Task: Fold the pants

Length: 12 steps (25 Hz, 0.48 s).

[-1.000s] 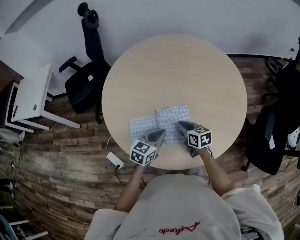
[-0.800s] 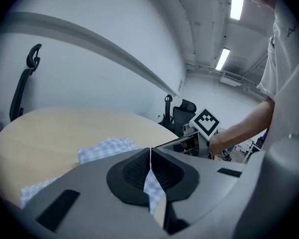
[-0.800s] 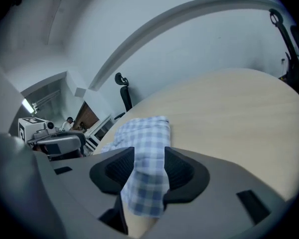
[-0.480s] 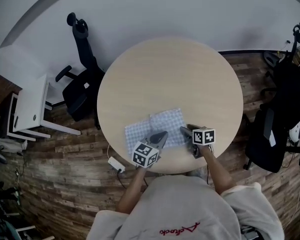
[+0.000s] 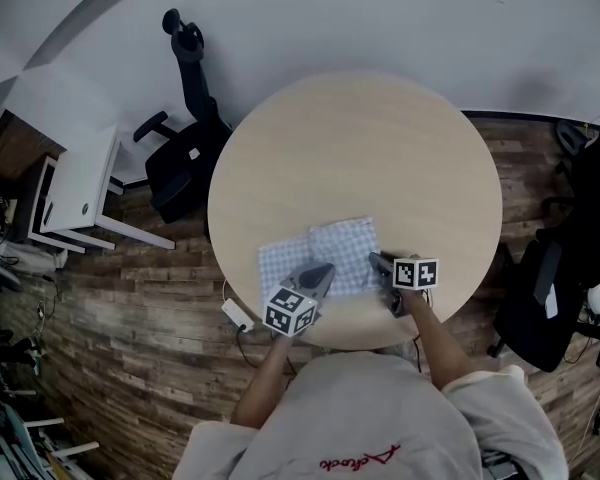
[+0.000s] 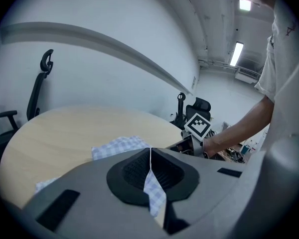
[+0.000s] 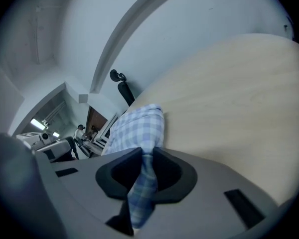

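Round pale-wood table [image 5: 360, 148], seen from above. The checked pants [image 5: 332, 250] lie on it as 1 small folded bundle, close to the near edge, right in front of the person.

Left gripper [image 5: 324, 267]: comes in from the near left, tips on the near part of the bundle. In the left gripper view its 2 jaws are pressed together, and a thin strip of checked cloth is pinched between the ribbed pads [image 6: 134, 168]. Clenched on the pants. More of the bundle lies on the tabletop just beyond the tips.

Right gripper [image 5: 377, 260]: at the bundle's near right edge. In the right gripper view the jaws have just been closing. A thicker fold of blue-checked cloth runs through the gap, with a pad against it on each side, and hangs out behind. Grasping the pants. The bundle rises in a hump just ahead of the tips, with bare tabletop to its right.

The 2 grippers sit side by side along the near edge, near each other but apart. The left gripper view also shows the person's forearm [image 6: 249, 123] at the right.

Around the table:
- black office chair [image 5: 185, 158] beyond the left side
- white desk [image 5: 80, 183] further left
- plank floor [image 5: 130, 368]
- white block with a cable [image 5: 236, 315] on the floor by the near-left edge
- 1 more dark chair [image 5: 555, 288] at the right
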{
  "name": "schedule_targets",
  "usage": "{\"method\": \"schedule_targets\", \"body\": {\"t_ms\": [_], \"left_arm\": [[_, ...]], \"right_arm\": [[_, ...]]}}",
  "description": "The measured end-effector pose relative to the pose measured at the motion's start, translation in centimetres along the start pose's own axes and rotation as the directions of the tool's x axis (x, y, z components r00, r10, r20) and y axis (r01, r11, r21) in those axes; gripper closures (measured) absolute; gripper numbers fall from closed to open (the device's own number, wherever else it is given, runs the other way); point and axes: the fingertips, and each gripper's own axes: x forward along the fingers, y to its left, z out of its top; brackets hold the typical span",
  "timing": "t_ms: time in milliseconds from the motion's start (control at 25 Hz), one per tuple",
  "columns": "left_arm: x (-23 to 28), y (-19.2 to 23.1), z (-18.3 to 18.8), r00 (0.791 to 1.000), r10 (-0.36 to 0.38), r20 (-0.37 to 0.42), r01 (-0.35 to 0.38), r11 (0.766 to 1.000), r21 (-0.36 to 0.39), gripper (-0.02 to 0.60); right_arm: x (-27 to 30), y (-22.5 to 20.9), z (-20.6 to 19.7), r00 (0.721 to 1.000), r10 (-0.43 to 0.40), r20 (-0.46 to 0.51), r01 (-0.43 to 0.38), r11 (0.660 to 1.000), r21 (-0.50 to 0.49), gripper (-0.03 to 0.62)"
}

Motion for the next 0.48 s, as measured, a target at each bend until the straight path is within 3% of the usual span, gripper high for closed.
{"method": "schedule_targets", "body": {"t_ms": [480], "left_arm": [[7.0,-5.1,2.9,0.989,-0.146,-0.013,0.147,0.987,0.072,0.548]], "right_arm": [[-9.2,-7.4,5.3,0.984,-0.143,0.101,0.15,0.987,-0.057,0.51]]}}
